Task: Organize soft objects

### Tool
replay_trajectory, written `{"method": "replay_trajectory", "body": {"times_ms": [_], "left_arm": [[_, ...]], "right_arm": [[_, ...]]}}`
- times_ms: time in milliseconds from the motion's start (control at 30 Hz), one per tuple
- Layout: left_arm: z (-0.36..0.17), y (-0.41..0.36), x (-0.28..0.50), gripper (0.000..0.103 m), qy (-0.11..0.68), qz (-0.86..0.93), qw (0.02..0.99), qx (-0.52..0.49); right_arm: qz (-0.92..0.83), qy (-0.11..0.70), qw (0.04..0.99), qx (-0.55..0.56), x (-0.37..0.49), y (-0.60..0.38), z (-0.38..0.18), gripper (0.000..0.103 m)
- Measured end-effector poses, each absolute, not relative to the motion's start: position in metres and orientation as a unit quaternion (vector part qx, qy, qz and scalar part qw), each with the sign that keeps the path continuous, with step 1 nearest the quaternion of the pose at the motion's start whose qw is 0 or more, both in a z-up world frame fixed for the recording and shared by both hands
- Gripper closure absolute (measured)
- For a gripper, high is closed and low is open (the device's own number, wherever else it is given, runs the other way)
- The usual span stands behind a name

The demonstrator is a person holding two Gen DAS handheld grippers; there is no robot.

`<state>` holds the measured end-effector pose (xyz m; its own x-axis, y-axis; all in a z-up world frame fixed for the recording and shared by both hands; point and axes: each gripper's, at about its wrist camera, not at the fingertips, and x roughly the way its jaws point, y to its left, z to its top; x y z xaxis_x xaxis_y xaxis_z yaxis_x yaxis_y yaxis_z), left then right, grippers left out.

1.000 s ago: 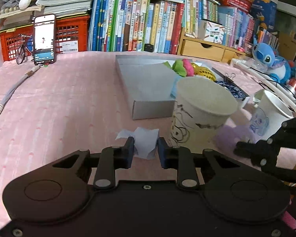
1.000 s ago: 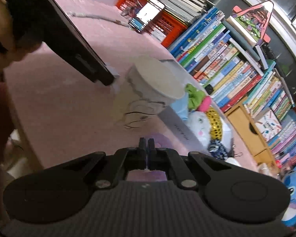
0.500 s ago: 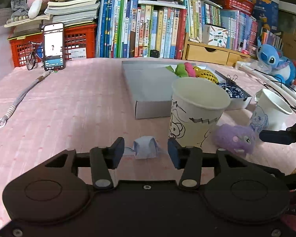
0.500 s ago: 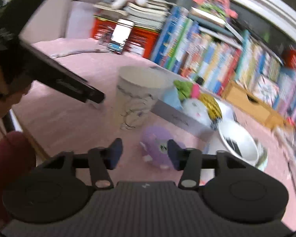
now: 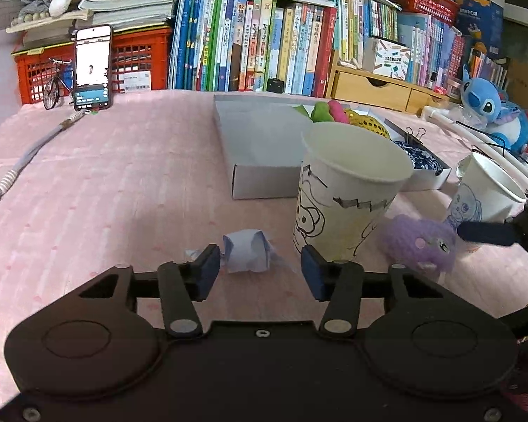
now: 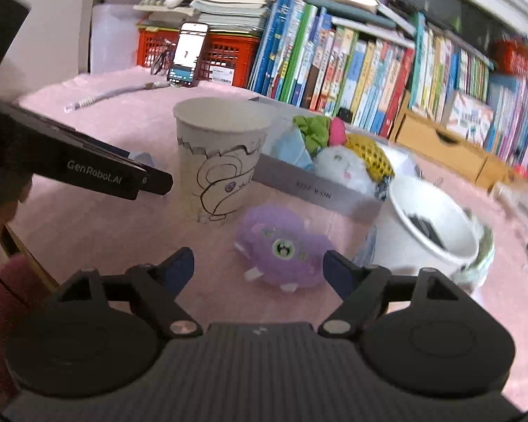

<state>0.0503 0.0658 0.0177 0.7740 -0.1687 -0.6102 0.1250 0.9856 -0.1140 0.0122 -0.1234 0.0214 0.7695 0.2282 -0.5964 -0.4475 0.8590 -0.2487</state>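
Observation:
A small pale blue soft cloth bundle (image 5: 246, 251) lies on the pink tablecloth between the fingers of my open left gripper (image 5: 260, 270), not gripped. A purple plush (image 6: 281, 246) lies just ahead of my open right gripper (image 6: 258, 270); it also shows in the left wrist view (image 5: 419, 244). A grey open box (image 5: 260, 140) behind holds green, pink, yellow and white soft toys (image 6: 338, 151). The left gripper's body (image 6: 98, 172) shows in the right wrist view.
A tall paper cup with a drawing (image 5: 348, 190) stands between the two soft items. A second paper cup (image 5: 485, 193) stands at the right. A phone (image 5: 92, 66), a cable (image 5: 31, 154), a red crate and rows of books line the back.
Both grippers opened. The left one let go of the pale blue bundle, the right one released the purple plush, which now lies on the cloth. Both grippers drew back a little.

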Motion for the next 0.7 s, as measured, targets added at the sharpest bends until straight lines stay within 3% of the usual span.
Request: {"method": "replay_trajectory", "body": {"times_ms": [100,200,267,300,400,700], "left_arm": [[0.017,0.066,0.050,0.059,0.327,-0.078,0.941,-0.034],[0.017,0.066,0.051,0.066,0.329,-0.081,0.940,-0.036],[0.017,0.066,0.051,0.075,0.332,-0.081,0.939,-0.036],[0.017,0.066,0.051,0.077,0.334,-0.083,0.938,-0.036],[0.018,0.065,0.048,0.079,0.336,-0.088,0.937,-0.039],[0.020,0.053,0.031,0.079,0.340,-0.112,0.933,-0.036]], "right_arm": [[0.184,0.271,0.913,-0.245,0.012,-0.113,0.019,0.015],[0.182,0.264,0.905,-0.281,0.017,-0.106,0.015,0.023],[0.178,0.267,0.900,-0.296,0.023,-0.102,0.011,0.030],[0.171,0.265,0.899,-0.303,0.025,-0.102,0.009,0.047],[0.174,0.259,0.898,-0.310,0.024,-0.103,0.011,0.056],[0.230,0.266,0.881,-0.316,-0.006,-0.119,0.017,0.058]]}}
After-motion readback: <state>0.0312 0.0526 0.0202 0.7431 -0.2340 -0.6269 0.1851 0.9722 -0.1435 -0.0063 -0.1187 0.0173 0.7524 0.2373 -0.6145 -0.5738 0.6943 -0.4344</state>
